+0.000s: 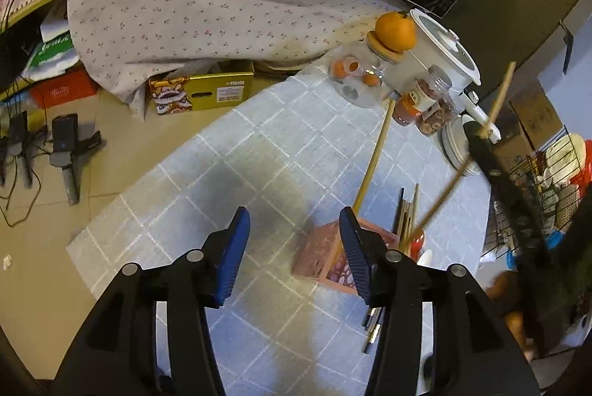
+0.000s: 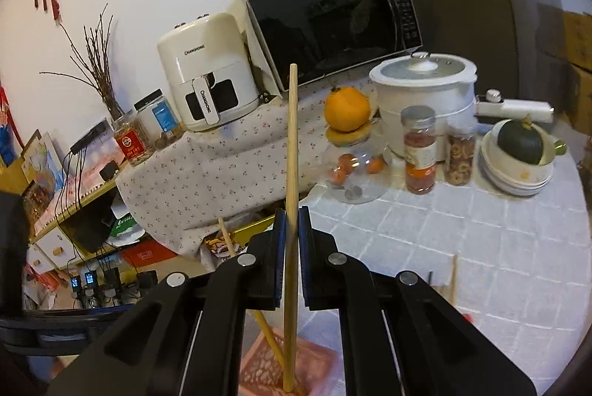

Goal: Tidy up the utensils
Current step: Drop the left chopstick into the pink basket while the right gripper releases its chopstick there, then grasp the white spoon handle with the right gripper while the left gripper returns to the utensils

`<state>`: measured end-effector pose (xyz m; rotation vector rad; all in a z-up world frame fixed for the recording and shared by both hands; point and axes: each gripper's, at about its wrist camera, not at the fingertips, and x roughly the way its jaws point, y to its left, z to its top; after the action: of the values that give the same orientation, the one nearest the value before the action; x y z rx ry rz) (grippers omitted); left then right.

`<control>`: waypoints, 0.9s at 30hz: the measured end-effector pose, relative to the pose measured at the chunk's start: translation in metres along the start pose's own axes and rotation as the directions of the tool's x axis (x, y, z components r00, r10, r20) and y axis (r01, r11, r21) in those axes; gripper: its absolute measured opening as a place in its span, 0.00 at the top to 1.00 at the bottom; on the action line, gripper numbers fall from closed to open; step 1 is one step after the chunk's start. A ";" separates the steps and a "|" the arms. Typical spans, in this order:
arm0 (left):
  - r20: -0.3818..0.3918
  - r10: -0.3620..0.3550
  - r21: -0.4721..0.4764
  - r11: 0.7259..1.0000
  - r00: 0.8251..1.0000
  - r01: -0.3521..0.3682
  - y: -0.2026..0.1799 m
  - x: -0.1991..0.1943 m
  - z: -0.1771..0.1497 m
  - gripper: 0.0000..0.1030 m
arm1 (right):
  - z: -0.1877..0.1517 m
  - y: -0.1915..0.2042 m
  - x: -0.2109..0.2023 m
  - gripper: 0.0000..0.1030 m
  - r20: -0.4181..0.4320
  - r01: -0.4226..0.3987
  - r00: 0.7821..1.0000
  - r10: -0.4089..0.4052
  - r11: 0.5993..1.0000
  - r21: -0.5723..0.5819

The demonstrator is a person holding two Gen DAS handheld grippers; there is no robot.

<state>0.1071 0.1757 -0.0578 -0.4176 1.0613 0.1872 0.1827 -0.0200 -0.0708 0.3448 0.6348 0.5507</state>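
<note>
My left gripper hangs open over the checked tablecloth with nothing between its blue pads. Just to its right stands a pink basket, partly hidden by the right finger. One wooden chopstick leans out of the basket. My right gripper is shut on another wooden chopstick, which stands nearly upright with its lower end over the basket. From the left wrist this held chopstick slants up to the right gripper. Several loose chopsticks lie beside the basket.
A glass jar with an orange on its lid, a white pot, two spice jars and stacked bowls holding a dark squash line the table's far side. The table's edge drops to a floor with boxes and cables.
</note>
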 end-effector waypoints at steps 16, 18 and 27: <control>0.045 -0.045 0.216 0.976 0.998 0.034 -0.066 -0.023 -0.028 0.51 | 0.010 -0.042 -0.043 0.64 -0.224 0.094 0.970 -0.095 0.995 -0.015; 0.031 -0.054 0.266 0.963 0.998 0.044 -0.081 -0.020 -0.040 0.51 | 0.010 -0.061 -0.055 0.62 -0.261 0.124 0.958 -0.117 0.992 0.011; -0.100 -0.004 0.389 0.920 0.995 0.043 -0.144 0.034 -0.085 0.51 | -0.049 -0.150 -0.055 0.61 -0.582 0.270 0.804 -0.122 0.947 0.176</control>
<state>0.1053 0.0082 -0.0887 -0.0773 1.1580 -0.0704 0.1707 -0.1655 -0.1515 0.3471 1.3158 0.3640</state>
